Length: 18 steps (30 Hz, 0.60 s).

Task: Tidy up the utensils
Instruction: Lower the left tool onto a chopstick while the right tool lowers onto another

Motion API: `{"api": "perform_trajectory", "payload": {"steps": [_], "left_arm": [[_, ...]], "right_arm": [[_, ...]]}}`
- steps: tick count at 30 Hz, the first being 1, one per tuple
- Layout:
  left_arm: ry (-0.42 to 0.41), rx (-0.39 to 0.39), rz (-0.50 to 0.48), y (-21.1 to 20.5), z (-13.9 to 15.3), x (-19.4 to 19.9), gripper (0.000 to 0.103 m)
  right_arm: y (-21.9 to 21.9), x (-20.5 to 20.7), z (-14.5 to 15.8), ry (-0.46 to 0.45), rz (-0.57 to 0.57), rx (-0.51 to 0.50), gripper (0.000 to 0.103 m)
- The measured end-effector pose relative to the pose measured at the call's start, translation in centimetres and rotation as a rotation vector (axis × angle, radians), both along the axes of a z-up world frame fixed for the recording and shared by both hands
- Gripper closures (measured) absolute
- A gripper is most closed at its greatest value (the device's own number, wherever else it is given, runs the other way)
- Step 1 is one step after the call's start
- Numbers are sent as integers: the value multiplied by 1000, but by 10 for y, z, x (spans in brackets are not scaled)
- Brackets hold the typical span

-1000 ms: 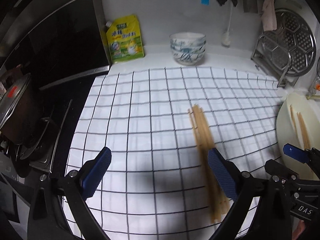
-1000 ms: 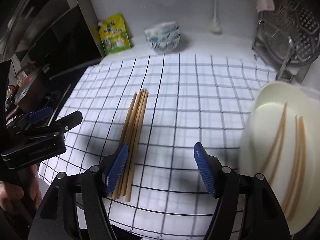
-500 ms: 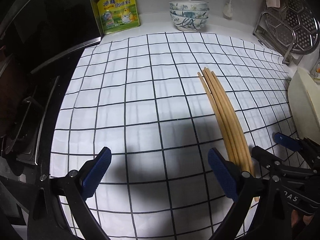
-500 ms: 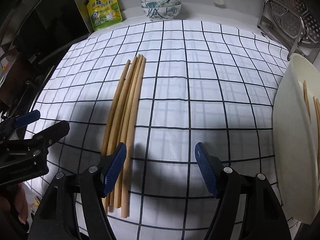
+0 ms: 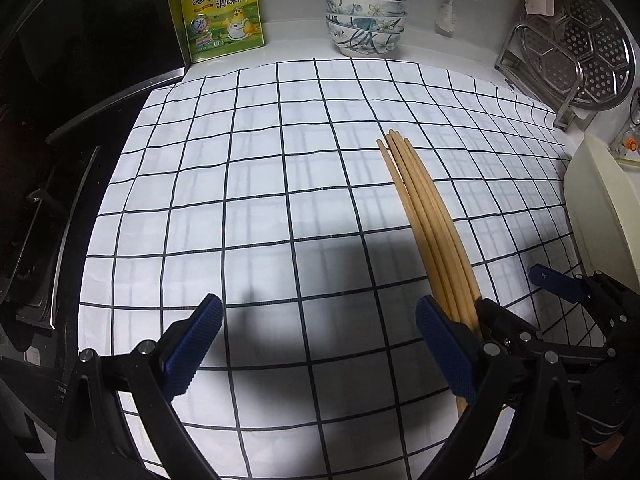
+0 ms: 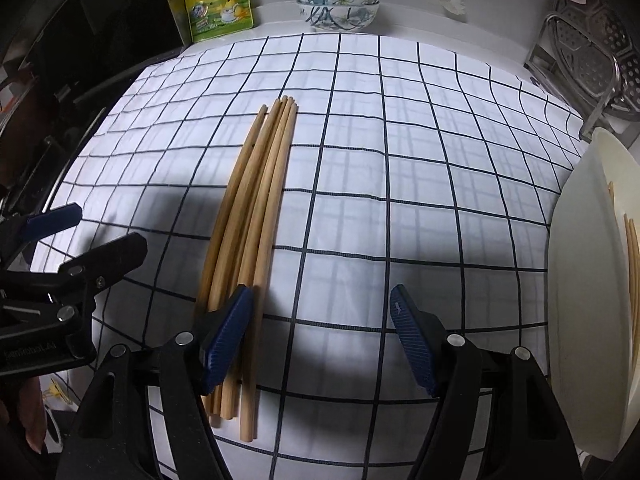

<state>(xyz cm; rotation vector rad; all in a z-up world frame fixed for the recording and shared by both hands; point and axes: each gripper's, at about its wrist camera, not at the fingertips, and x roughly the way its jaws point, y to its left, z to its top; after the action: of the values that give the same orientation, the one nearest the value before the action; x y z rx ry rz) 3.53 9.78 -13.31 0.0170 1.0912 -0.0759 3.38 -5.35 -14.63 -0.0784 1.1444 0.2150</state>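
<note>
- The left tool (image 5: 318,342) hangs low over the checked cloth (image 5: 248,184) on the counter, its two blue-padded fingers spread wide with nothing between them.
- The right tool (image 6: 320,338) is likewise spread wide and holds nothing.
- A bundle of wooden chopsticks (image 6: 256,216) lies flat on the cloth, running away from both tools toward the back wall; its near ends pass under the right tool's left finger, partly hidden by that pad.
- In the left wrist view the same bundle (image 5: 430,224) sits just outside the left tool's right finger, between the two tools.
- To the right of the right tool stands a cream dish (image 6: 580,264) holding more chopsticks (image 6: 630,248), only partly in view at the frame edge.
- Far ahead of both tools, against the wall, sit a stack of patterned bowls (image 5: 366,26) and a yellow seasoning pouch (image 5: 222,10).
- A metal steamer rack (image 5: 580,48) stands ahead and to the right.
</note>
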Motion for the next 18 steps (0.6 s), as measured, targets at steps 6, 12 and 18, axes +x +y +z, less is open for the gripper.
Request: {"api": "perform_trajectory", "payload": {"steps": [6, 12, 18], "left_arm": [[17, -35, 8, -5, -3, 4, 8], [19, -33, -10, -20, -11, 9, 8], [39, 2, -22, -30, -22, 12, 8]], "right_arm": [[-18, 1, 0, -10, -49, -6, 35], [-37, 0, 0, -17, -107, -13, 35], [-43, -2, 1, -17, -108, -2, 35]]}}
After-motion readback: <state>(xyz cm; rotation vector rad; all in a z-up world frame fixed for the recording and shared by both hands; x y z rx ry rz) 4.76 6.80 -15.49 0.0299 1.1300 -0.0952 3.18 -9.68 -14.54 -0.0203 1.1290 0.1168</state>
